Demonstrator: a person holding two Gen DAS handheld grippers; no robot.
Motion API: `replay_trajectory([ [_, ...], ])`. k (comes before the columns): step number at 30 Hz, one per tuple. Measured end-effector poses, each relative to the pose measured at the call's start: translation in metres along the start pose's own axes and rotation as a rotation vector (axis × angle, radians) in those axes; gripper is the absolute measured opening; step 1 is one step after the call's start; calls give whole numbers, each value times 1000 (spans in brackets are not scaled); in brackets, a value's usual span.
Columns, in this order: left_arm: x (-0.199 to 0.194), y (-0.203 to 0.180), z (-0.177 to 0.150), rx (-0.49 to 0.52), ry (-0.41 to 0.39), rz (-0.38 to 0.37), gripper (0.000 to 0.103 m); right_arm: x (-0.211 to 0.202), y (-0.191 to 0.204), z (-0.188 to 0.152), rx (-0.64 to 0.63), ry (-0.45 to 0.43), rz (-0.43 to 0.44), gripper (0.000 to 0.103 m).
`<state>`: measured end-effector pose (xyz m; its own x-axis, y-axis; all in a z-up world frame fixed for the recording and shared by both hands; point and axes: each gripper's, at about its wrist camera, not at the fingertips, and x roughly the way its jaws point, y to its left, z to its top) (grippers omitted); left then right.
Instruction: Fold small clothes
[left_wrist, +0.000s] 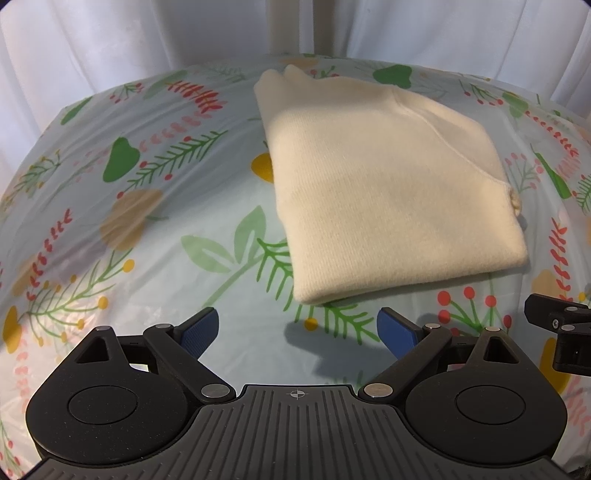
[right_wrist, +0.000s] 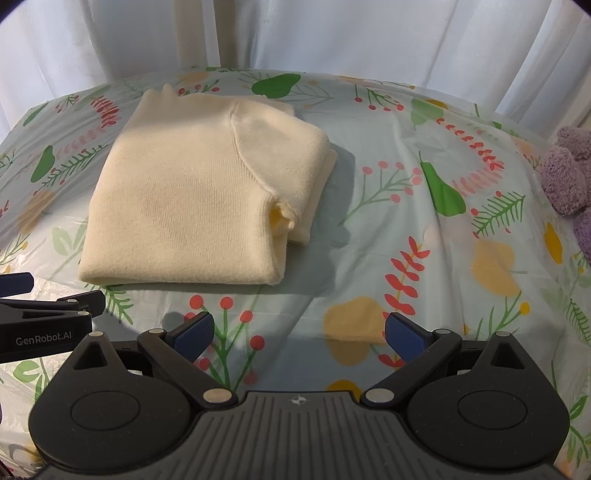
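Cream knit, a small folded sweater (left_wrist: 384, 192) lay on a surface covered by a pale blue cloth (left_wrist: 155, 206) printed with leaves, berries and pears. White curtains (left_wrist: 110, 40) hung behind.

Only the right wrist view showed a fuzzy purple item (right_wrist: 569, 173) at the far right edge of the surface, and the open sleeve end (right_wrist: 282, 218) tucked at the sweater's right side, with folded layers stacked beneath it. The left wrist view showed the sweater's left edge clear against the cloth.

The sweater was folded into a compact, roughly rectangular bundle, fine ribbed texture, with a curved shoulder seam crossing its top. Its long axis ran from the near edge away towards the curtains, leaning slightly left at the far end, with the rounded fold nearest the cameras.

The left tongs (left_wrist: 297, 330) were spread wide, holding nothing, just short of the sweater's near edge. The right tongs (right_wrist: 299, 334) were also spread and empty, near its right corner.
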<state>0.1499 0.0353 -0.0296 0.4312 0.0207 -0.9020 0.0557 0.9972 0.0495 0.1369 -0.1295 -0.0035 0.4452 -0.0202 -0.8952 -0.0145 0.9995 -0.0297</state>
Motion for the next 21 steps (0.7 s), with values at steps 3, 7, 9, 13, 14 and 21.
replay_trajectory([
  [3,0,0,0,-1,2,-3,96,0,0,0,0,1,0,99],
  [7,1,2,0,-6,5,-11,96,1,1,0,0,3,1,99],
  [9,1,2,0,-4,6,-11,96,1,1,0,0,2,1,99],
  [13,1,2,0,-1,8,-11,96,1,1,0,-2,1,1,99],
  [14,1,2,0,-2,7,-13,96,1,1,0,-2,-1,0,99],
  [21,-1,0,-3,18,-17,-24,96,1,1,-1,-1,1,-7,99],
])
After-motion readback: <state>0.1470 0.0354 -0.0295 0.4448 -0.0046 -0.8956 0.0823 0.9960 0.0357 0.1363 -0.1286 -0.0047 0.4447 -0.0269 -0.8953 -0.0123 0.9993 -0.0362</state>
